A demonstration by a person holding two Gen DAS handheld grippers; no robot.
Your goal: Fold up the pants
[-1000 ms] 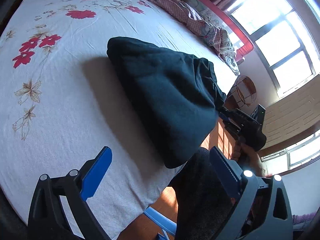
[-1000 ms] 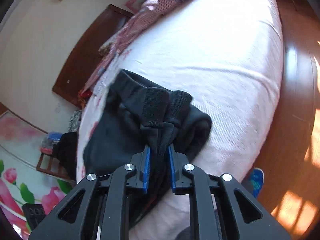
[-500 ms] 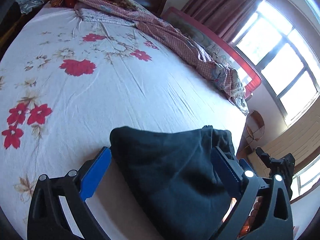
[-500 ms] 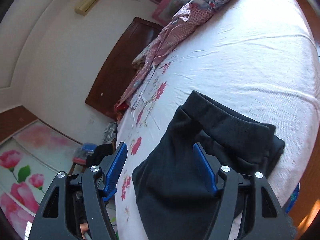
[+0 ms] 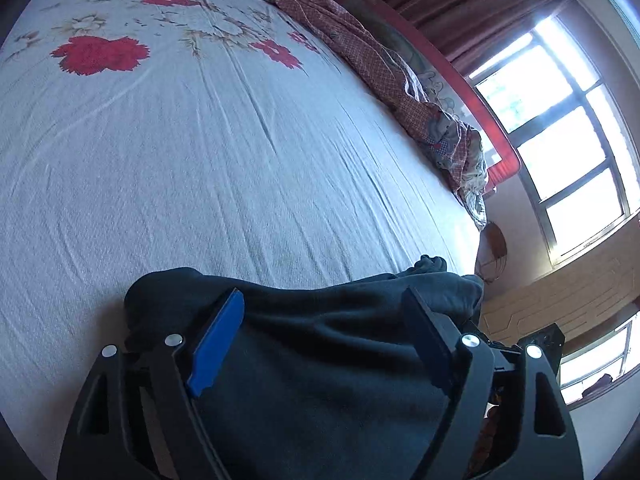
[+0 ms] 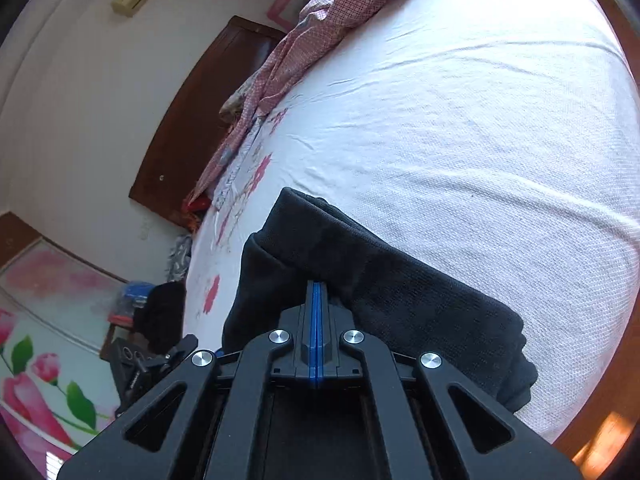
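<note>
Folded dark pants point(image 5: 320, 360) lying at the edge of a floral-sheeted bed point(image 5: 200, 160). Left gripper point(image 5: 320, 320) spread wide above them; right gripper point(image 6: 317, 292) closed, apparently empty. No legible writing.

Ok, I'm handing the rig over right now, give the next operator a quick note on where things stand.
Left gripper: open, fingers straddling the pants, gripping nothing.
Right gripper: pads pressed shut, tips against the pants' near edge; whether cloth is pinched cannot be told.
Pants: a compact folded bundle at the near edge of the bed, waistband end on top.
Done: the main folds appear made.
Left: probably flatten and square the bundle, then withdraw both grippers.
</note>
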